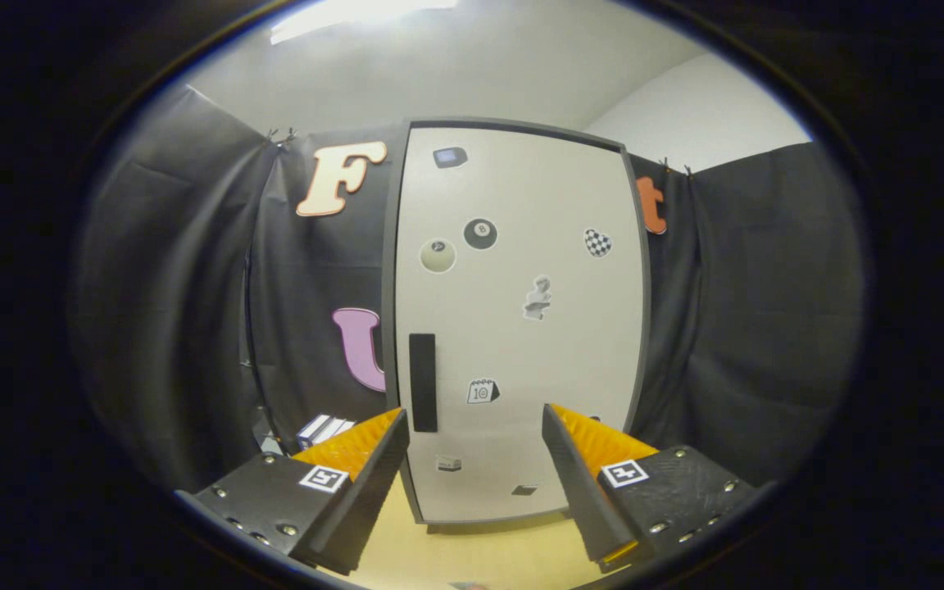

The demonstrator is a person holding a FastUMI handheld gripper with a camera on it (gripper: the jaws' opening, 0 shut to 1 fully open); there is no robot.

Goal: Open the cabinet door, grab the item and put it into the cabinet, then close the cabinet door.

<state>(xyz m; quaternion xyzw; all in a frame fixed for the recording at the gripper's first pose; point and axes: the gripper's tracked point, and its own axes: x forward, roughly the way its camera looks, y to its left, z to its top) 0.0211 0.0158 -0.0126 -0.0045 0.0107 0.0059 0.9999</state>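
Gripper (476, 426) fingers apart before one closed cabinet door (521, 328), one handle (423, 382).

Hand-held gripper (476, 426) fingers spread, empty; cabinet door (517, 328) closed ahead, handle (423, 382) near left finger.

Tabletop (480, 549): pale wood, bare at its near edge.
Cloth (767, 311): black, hanging in folds, clipped along its top edge.
Wall (701, 115): white, above the cloth.
Ceiling light (357, 16): bright strip.
Stickers: on the cabinet door (521, 459); black ball (480, 233), pale ball (437, 256) and checkered heart (597, 242) toward its top edge, calendar (483, 391) lower, and a grey figure (537, 297), perhaps a bust, mid-door.
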